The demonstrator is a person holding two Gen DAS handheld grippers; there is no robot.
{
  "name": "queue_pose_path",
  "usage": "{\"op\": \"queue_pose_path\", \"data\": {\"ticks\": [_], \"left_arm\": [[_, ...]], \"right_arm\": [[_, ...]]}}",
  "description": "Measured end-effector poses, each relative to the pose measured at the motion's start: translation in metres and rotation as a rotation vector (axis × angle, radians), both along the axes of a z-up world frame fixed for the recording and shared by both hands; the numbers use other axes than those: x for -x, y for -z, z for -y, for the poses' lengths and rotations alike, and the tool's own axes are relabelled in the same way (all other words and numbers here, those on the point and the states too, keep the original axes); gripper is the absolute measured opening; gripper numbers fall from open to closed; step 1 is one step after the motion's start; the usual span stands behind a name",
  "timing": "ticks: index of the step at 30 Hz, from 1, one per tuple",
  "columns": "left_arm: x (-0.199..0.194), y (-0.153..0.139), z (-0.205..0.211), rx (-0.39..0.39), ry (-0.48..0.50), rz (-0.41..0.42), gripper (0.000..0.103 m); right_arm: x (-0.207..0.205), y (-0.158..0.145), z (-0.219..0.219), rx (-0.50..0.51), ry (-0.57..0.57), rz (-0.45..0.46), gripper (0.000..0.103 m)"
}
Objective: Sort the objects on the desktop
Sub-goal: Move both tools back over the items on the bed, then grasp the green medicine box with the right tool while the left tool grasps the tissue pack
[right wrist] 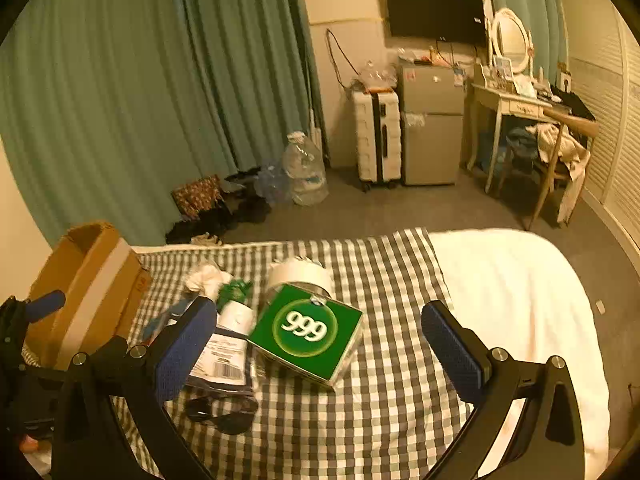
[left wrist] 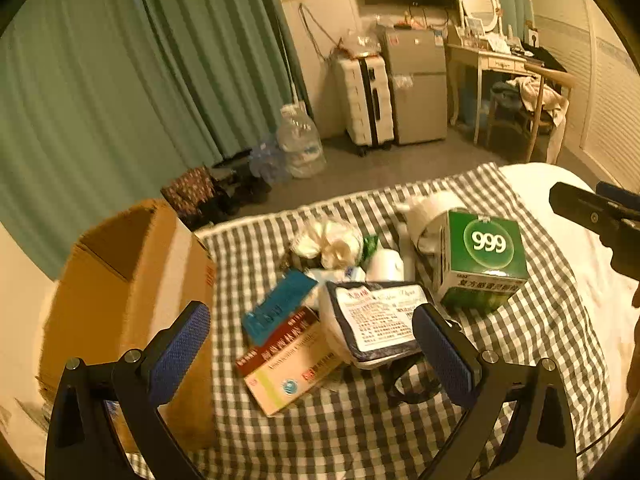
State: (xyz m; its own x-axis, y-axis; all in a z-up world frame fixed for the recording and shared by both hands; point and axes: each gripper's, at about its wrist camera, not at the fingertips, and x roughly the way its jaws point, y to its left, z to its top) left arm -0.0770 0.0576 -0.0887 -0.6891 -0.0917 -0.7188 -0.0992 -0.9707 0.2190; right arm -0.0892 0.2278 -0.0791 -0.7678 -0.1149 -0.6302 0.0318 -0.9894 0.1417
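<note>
A pile of small goods lies on a checked cloth [left wrist: 320,424]. In the left wrist view I see a green "999" box [left wrist: 486,258], a dark pouch with a white label [left wrist: 376,322], a red and cream medicine box [left wrist: 286,360], a blue packet [left wrist: 280,306], a white bottle [left wrist: 386,265] and crumpled white wrapping [left wrist: 330,240]. My left gripper [left wrist: 312,344] hangs open above the medicine box and pouch. My right gripper [right wrist: 314,338] stands open over the green "999" box [right wrist: 308,332], with black sunglasses [right wrist: 224,412] below it.
An open cardboard box [left wrist: 132,300] stands at the cloth's left edge. A white roll [right wrist: 300,274] lies behind the green box. White bedding [right wrist: 520,320] spreads to the right. Beyond the bed are a water jug [left wrist: 300,144], suitcase [left wrist: 368,100] and small fridge [left wrist: 418,84].
</note>
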Motion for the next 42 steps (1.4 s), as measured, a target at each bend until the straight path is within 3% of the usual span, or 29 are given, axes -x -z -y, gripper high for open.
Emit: {"op": "queue_pose_path", "data": {"ticks": [10,21,29,33,36,38,39,42], "left_arm": [[0.024,0.030,0.001,-0.051,0.021,0.072,0.103],[0.049,0.058,0.010,-0.188,0.059,0.172,0.103],[0.056,0.085,0.004,-0.226,0.113,0.238,0.103],[0.061,0.094,0.010,-0.291,0.120,0.257,0.102],[0.060,0.091,0.011,-0.288,0.139,0.235,0.089],[0.058,0.090,0.010,-0.283,0.158,0.222,0.071],[0.059,0.091,0.010,-0.298,0.169,0.237,0.054],[0.058,0.092,0.015,-0.311,0.173,0.241,0.038]], "right_arm": [[0.027,0.041,0.013,-0.017,0.047,0.093,0.103],[0.062,0.069,0.027,0.027,0.112,0.196,0.103],[0.078,0.092,0.039,0.004,0.112,0.228,0.103],[0.082,0.090,0.044,-0.010,0.126,0.232,0.103],[0.086,0.091,0.049,-0.039,0.134,0.240,0.103],[0.088,0.094,0.052,-0.053,0.148,0.252,0.103],[0.088,0.094,0.052,-0.054,0.154,0.247,0.103],[0.090,0.099,0.057,-0.093,0.171,0.264,0.103]]}}
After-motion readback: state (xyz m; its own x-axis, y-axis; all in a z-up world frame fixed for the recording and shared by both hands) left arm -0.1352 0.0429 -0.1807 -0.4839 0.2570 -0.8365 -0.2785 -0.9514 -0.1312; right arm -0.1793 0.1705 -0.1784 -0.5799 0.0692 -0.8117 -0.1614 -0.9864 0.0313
